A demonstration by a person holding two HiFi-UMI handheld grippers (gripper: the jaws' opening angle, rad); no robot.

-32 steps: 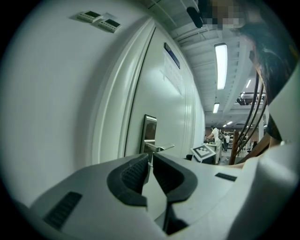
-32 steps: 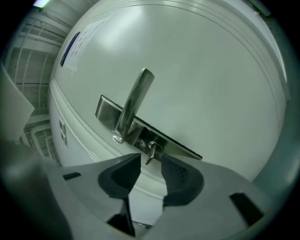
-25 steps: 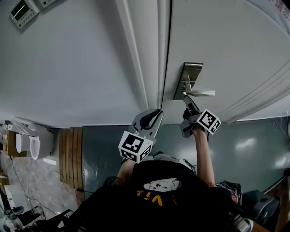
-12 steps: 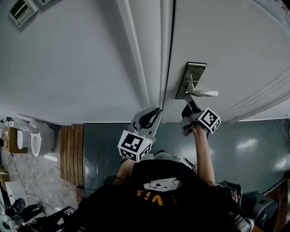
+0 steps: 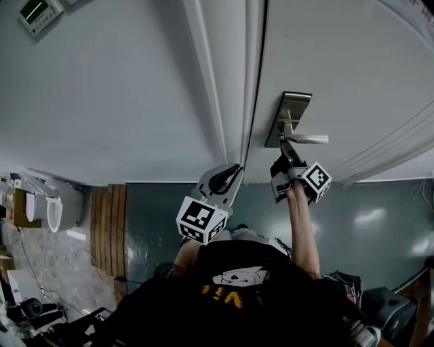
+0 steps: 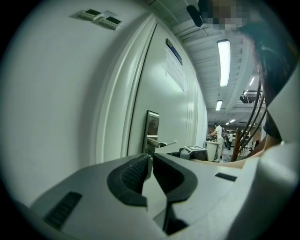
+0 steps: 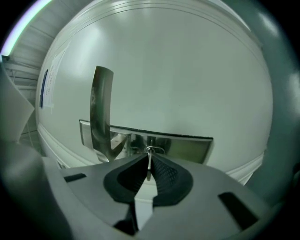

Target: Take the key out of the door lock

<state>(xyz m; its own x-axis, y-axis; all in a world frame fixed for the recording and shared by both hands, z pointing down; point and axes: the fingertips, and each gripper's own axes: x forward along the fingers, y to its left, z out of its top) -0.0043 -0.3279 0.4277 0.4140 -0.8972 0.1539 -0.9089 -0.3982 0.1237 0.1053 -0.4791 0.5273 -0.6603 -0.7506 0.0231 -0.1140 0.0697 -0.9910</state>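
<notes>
Right gripper view shows the right gripper [image 7: 149, 157], whose jaws have just been closing and now pinch the thin key [image 7: 149, 169] that sticks out of the lock plate [image 7: 187, 145] beside the lever handle [image 7: 101, 112] on the white door [image 7: 178, 70], while the left gripper [image 6: 151, 158] hangs apart from it, jaws together on nothing.

The wall [image 5: 102, 101] is white and plain. A small box with a screen [image 5: 39, 15] hangs on it, with another one just beside it. The floor [image 5: 380, 217] is dark grey-green and shiny. Brown wooden boards [image 5: 107, 230] lie near the wall. Next to them stands a white thing [image 5: 53, 211], too blurry to name. Far off, long lights [image 6: 224, 56] shine on the ceiling, and a person [image 6: 218, 133] stands in a big room.
</notes>
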